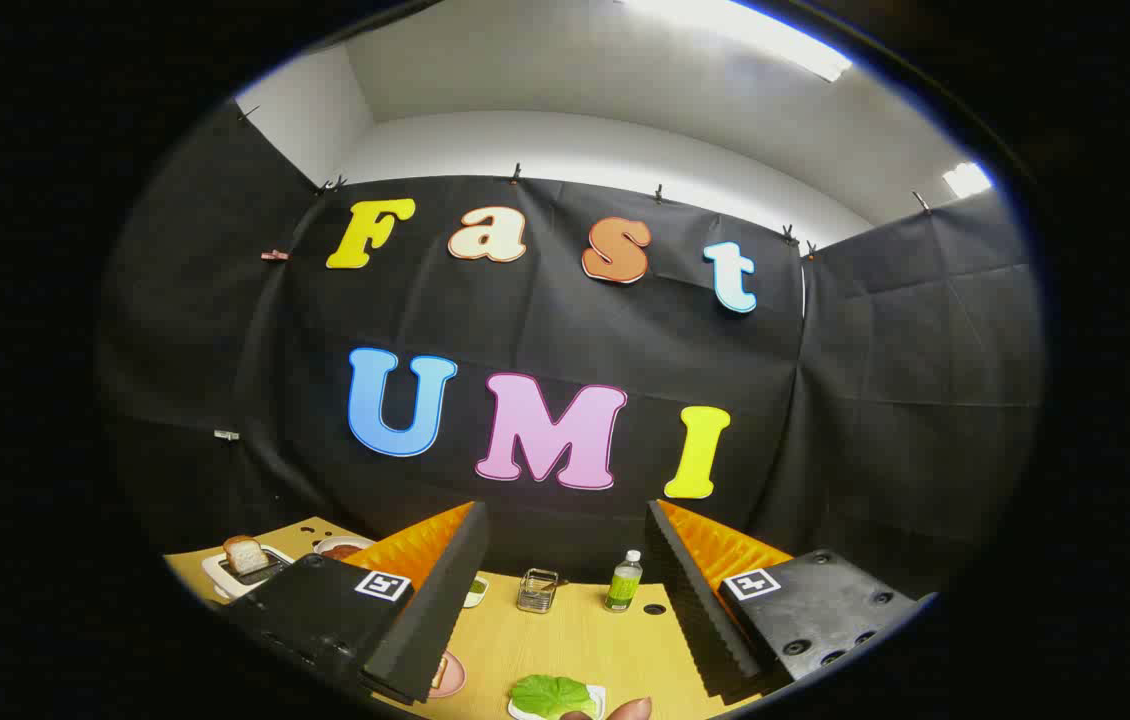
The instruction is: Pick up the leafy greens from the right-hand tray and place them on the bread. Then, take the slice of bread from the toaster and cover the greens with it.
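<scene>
Gripper view: I'm holding the two-finger gripper [565, 620] high above the light wooden table [585, 640], fingers spread wide apart and gripping nothing.

- Green leafy lettuce piece [552, 694] is sitting on a small white tray [593, 700], near side, in the gap between the fingers and closer to the right one. Untouched as far as I'm seeing. A fingertip [625, 709] of a person is showing just right of that tray.
- Pink round plate [448, 675] is peeking out beside the left finger, something pale tan on it, probably the base bread. Mostly hidden, so I'm not calling it.
- White toaster [247, 572] is sitting far left with a browned slice of bread [245, 553] standing up in its slot.
- Far side of the table: small clear glass container [536, 590], green plastic bottle with a white cap [624, 582], and a small dish with something green [476, 590].

Progress, as I'm judging it: nothing done yet. Greens not picked, toast not pulled. Both steps remaining: bringing the fingers down onto the lettuce, moving it left to the plate, then going far left for the toaster slice.
</scene>
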{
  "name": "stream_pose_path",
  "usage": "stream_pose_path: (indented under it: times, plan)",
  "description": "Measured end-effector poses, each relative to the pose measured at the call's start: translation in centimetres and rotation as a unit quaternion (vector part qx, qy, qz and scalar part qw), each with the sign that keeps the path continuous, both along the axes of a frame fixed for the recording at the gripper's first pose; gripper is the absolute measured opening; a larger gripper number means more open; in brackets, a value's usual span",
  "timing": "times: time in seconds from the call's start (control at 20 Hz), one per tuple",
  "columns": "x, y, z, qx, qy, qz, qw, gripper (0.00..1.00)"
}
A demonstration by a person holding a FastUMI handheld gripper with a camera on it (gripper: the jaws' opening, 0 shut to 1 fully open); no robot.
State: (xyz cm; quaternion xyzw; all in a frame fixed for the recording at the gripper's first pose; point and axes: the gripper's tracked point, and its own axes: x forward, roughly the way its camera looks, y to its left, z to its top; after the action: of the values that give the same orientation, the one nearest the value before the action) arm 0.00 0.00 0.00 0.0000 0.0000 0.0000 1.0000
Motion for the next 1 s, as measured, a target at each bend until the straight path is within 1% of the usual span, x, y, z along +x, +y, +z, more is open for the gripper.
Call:
stream_pose_path:
  times: [0.15, 0.3, 0.75, 0.9, 1.0]
  plan:
    - [0.2, -0.2, -0.2, -0.002, -0.001, -0.005, 1.000, 0.97]
    - [0.3, -0.1, -0.6, -0.013, 0.005, -0.003, 1.000, 0.97]
    - [1.3, -0.3, -1.0, -0.017, 0.012, 0.001, 1.000, 0.97]
    - [1.8, -0.1, -2.1, -0.019, 0.028, 0.014, 0.999, 0.97]
    - [2.2, 0.6, -4.1, -0.021, 0.059, 0.043, 0.997, 0.97]
